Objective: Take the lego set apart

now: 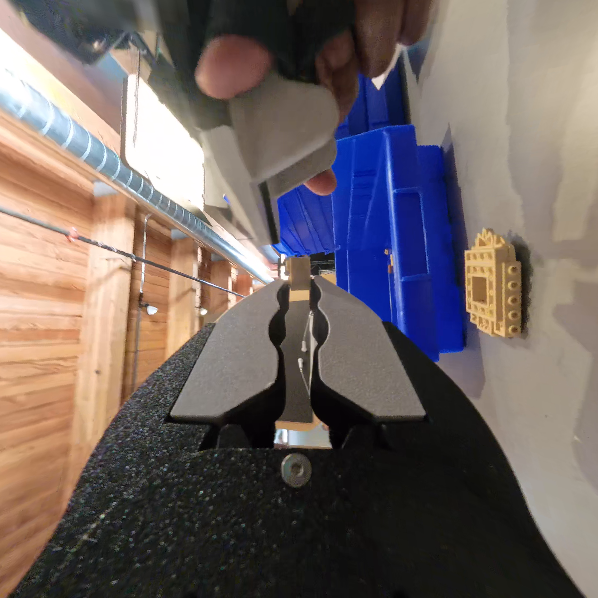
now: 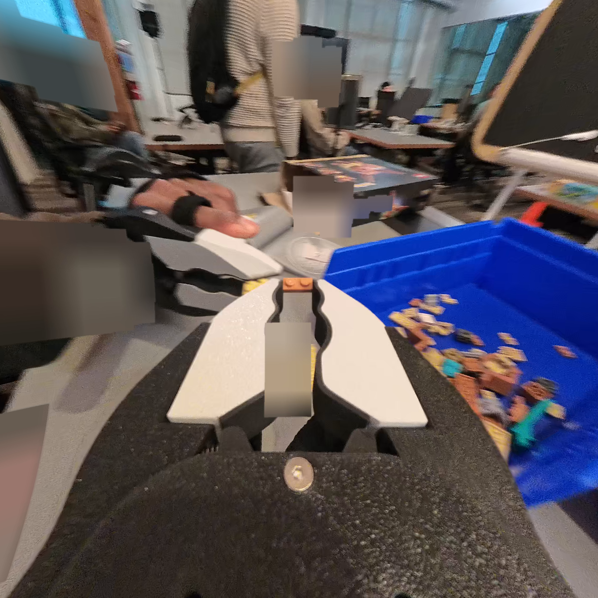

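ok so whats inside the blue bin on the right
The blue bin holds a loose heap of small toy bricks, mostly tan and brown, plus a teal piece. The right gripper's body covers the bin's near-left corner.

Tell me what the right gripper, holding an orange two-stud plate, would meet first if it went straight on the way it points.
Probably the clear round lid on the grey table, just beyond the orange plate in the right gripper; depth is unclear.

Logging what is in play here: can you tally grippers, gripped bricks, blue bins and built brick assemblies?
Grippers: 2, left gripper and right gripper
Gripped bricks: 2, tan brick, orange brick
Blue bins: 2
Tan brick assembly: 1
Total: 7
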{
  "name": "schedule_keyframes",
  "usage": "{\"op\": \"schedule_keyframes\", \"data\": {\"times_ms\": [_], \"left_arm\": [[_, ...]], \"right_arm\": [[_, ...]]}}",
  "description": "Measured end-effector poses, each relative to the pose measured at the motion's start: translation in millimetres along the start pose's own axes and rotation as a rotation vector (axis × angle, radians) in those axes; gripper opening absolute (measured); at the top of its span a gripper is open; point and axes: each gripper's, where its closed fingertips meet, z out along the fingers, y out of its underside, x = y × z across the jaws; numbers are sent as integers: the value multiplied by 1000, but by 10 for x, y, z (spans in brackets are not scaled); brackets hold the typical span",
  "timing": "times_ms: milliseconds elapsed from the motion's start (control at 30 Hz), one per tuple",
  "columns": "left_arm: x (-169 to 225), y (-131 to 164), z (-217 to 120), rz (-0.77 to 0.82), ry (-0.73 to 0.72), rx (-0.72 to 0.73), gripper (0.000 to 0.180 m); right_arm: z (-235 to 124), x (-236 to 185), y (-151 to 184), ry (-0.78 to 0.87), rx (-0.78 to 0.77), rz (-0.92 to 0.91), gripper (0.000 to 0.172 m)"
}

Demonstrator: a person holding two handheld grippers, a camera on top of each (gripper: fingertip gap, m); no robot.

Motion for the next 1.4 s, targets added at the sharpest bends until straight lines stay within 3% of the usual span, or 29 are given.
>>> {"op": "schedule_keyframes", "data": {"times_ms": [67, 167, 233, 300, 433, 567, 700, 1100, 1400], "left_arm": [[-8, 48, 32, -78, 13, -24, 11], [44, 166, 94, -165, 42, -82, 12], [91, 269, 111, -206, 59, -126, 11], [127, 363, 114, -268, 76, -151, 11], [100, 467, 123, -391, 72, -154, 12], [30, 404, 101, -481, 55, -97, 12], [-11, 311, 90, -555, 57, -50, 12], [-29, 207, 83, -719, 107, 15, 12], [35, 162, 100, -596, 104, 1, 12]], "right_arm": [[25, 292, 6, 148, -29, -43, 16], [122, 886, 132, 396, -189, -50, 22], [187, 1120, 222, 462, -274, -27, 41], [196, 1204, 260, 482, -277, -8, 45], [78, 1073, 224, 431, -218, -81, 43], [126, 451, 204, 111, -140, -39, 35], [247, 86, 194, -21, -134, -19, 35], [288, -56, 37, -51, -62, 18, 34], [308, -62, 18, -73, -48, 60, 16]]}}
